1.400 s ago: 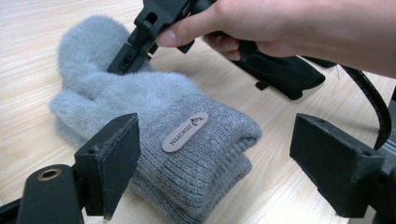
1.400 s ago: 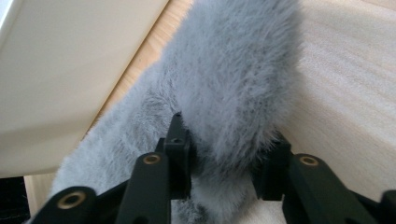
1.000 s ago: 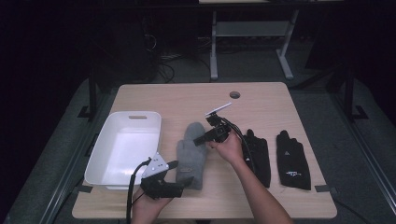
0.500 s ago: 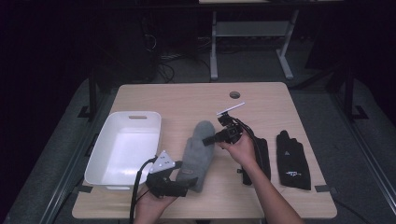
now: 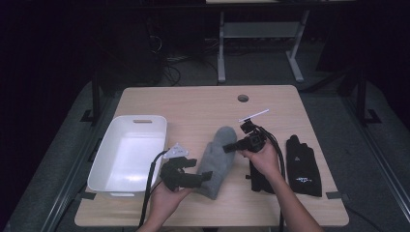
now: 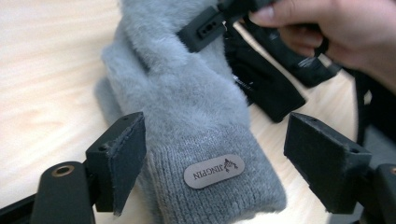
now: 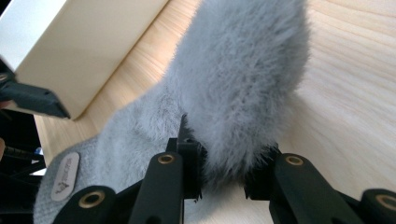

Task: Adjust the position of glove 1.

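A grey fuzzy mitten point(image 5: 216, 159) lies at the table's middle, cuff toward the person. My right gripper point(image 5: 231, 147) is shut on its fluffy far end; the right gripper view shows the jaws point(image 7: 223, 175) pinching the fur point(image 7: 243, 79). My left gripper point(image 5: 200, 178) is open at the cuff. In the left gripper view the jaws point(image 6: 217, 140) stand wide on either side of the ribbed cuff point(image 6: 187, 107), which carries a grey label point(image 6: 214, 171). They do not touch it.
A white bin point(image 5: 104, 154) stands left of the mitten, close to my left gripper. Two black gloves lie to the right, one point(image 5: 302, 166) flat on the table and one point(image 5: 258, 180) partly under the right hand. A round hole point(image 5: 243, 98) is in the table's far side.
The right gripper has drawn the mitten's far end a little to the right. The left gripper has moved right and forward until its open jaws flank the cuff.
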`<state>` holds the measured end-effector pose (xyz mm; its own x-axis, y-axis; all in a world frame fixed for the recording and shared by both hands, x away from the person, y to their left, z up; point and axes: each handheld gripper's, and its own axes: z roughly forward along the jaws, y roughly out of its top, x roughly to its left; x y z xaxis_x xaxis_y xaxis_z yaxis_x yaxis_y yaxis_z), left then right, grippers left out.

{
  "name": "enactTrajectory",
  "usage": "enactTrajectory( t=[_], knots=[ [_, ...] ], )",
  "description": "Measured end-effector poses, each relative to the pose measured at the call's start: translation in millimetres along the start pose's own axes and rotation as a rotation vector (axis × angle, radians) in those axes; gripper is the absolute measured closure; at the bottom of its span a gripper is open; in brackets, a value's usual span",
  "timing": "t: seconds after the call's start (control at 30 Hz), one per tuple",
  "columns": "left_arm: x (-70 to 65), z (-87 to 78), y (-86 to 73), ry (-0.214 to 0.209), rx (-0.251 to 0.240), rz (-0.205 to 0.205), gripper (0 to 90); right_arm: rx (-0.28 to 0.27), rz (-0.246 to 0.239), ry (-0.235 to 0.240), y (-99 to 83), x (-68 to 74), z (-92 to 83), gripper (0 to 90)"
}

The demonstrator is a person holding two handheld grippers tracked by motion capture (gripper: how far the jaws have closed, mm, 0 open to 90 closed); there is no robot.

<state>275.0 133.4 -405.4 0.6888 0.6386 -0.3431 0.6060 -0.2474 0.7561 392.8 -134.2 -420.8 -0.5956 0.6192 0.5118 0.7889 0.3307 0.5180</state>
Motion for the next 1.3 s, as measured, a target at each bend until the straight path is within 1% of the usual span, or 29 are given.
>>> enactTrajectory(
  t=[0.03, 0.1, 0.13, 0.17, 0.2, 0.27, 0.3, 0.33, 0.37, 0.4, 0.43, 0.47, 0.5, 0.53, 0.57, 0.6, 0.63, 0.67, 0.7, 0.73, 0.8, 0.83, 1.0, 1.1, 1.17, 1.2, 1.23, 1.27, 1.3],
  knots=[
    [3.9, 1.8, 0.0, 0.001, 0.011, -0.020, 21.3, -0.001, -0.001, 0.000, -2.2, -0.9, -1.6, 72.1],
    [5.7, 2.3, -0.1, 0.008, 0.015, -0.019, 21.4, -0.005, -0.001, 0.001, -4.3, -2.6, -2.8, 72.1],
    [7.5, 3.0, -0.6, 0.009, 0.020, -0.029, 21.4, -0.006, 0.000, 0.004, -6.3, -4.0, -3.7, 72.2],
    [9.1, 4.4, -1.6, 0.009, 0.025, -0.055, 21.4, -0.006, 0.003, 0.006, -8.0, -5.5, -4.5, 72.1],
    [10.8, 5.0, -2.5, 0.012, 0.035, -0.061, 21.5, -0.007, 0.002, 0.006, -9.8, -7.5, -5.1, 72.1],
    [13.5, 7.1, -4.5, 0.012, 0.044, -0.090, 22.2, -0.014, 0.005, 0.008, -11.6, -9.2, -5.9, 72.1],
    [16.6, 9.6, -6.4, 0.016, 0.059, -0.117, 22.3, -0.018, -0.002, 0.007, -12.8, -10.0, -6.6, 72.2],
    [16.6, 9.6, -6.4, 0.016, 0.059, -0.117, 22.7, -0.018, -0.002, 0.007, -12.8, -10.0, -6.6, 72.2],
    [19.3, 12.7, -8.7, 0.021, 0.071, -0.142, 22.9, -0.022, -0.003, 0.008, -13.8, -10.2, -6.6, 72.2],
    [19.3, 12.7, -8.7, 0.021, 0.071, -0.142, 23.0, -0.022, -0.003, 0.008, -13.8, -10.2, -6.6, 72.2],
    [21.2, 13.8, -10.0, 0.014, 0.080, -0.162, 23.5, -0.023, 0.000, 0.009, -15.1, -11.2, -6.3, 72.2],
    [23.8, 16.4, -12.9, 0.002, 0.100, -0.172, 23.7, -0.029, -0.007, 0.011, -16.0, -12.5, -5.6, 72.2],
    [24.2, 17.6, -14.5, -0.002, 0.103, -0.191, 23.7, -0.027, 0.001, 0.014, -16.9, -13.1, -5.6, 72.2],
    [24.2, 17.6, -14.5, -0.002, 0.103, -0.191, 23.9, -0.027, 0.001, 0.014, -16.9, -13.1, -5.6, 72.2],
    [24.8, 18.6, -16.5, -0.007, 0.111, -0.192, 24.3, -0.030, 0.001, 0.018, -19.0, -16.1, -4.4, 72.2],
    [24.6, 19.5, -17.5, -0.012, 0.117, -0.192, 24.3, -0.030, 0.001, 0.018, -19.0, -16.1, -4.4, 72.2],
    [24.4, 20.8, -19.4, -0.014, 0.132, -0.200, 24.3, -0.027, 0.009, 0.018, -20.1, -17.6, -3.5, 72.2],
    [24.4, 20.8, -19.4, -0.014, 0.132, -0.200, 24.4, -0.027, 0.009, 0.018, -20.1, -17.6, -3.5, 72.2],
    [23.5, 21.8, -19.5, -0.009, 0.143, -0.187, 24.4, -0.029, 0.009, 0.018, -20.4, -18.7, -3.3, 72.2],
    [23.3, 22.2, -19.8, -0.010, 0.153, -0.179, 26.2, -0.029, 0.024, 0.023, -22.1, -22.3, -2.0, 72.2],
    [22.8, 23.7, -20.2, -0.009, 0.160, -0.179, 26.1, -0.030, 0.031, 0.022, -23.7, -23.7, -1.0, 72.2],
    [23.4, 25.5, -21.4, -0.014, 0.174, -0.191, 26.2, -0.033, 0.030, 0.022, -24.4, -24.3, -0.3, 72.2],
    [25.6, 27.0, -24.0, -0.021, 0.181, -0.208, 26.0, -0.026, 0.031, 0.013, -24.6, -24.0, -0.1, 72.3],
    [26.5, 28.7, -24.5, -0.022, 0.187, -0.218, 23.6, -0.018, 0.023, 0.005, -23.8, -22.8, -0.1, 72.2],
    [26.8, 29.9, -24.5, -0.024, 0.194, -0.224, 20.9, -0.018, 0.028, 0.003, -24.6, -23.2, 0.2, 72.2],
    [27.2, 30.9, -24.5, -0.027, 0.198, -0.231, 20.9, -0.018, 0.028, 0.003, -24.6, -23.2, 0.2, 72.2],
    [28.4, 33.3, -25.1, -0.043, 0.198, -0.261, 20.1, -0.018, 0.031, 0.003, -25.4, -24.3, 0.3, 72.2],
    [28.4, 33.3, -25.1, -0.043, 0.198, -0.261, 19.6, -0.018, 0.031, 0.003, -25.4, -24.3, 0.3, 72.2],
    [29.5, 35.9, -26.0, -0.057, 0.198, -0.284, 19.1, -0.018, 0.030, 0.001, -25.5, -24.9, 0.6, 72.2]
  ],
)
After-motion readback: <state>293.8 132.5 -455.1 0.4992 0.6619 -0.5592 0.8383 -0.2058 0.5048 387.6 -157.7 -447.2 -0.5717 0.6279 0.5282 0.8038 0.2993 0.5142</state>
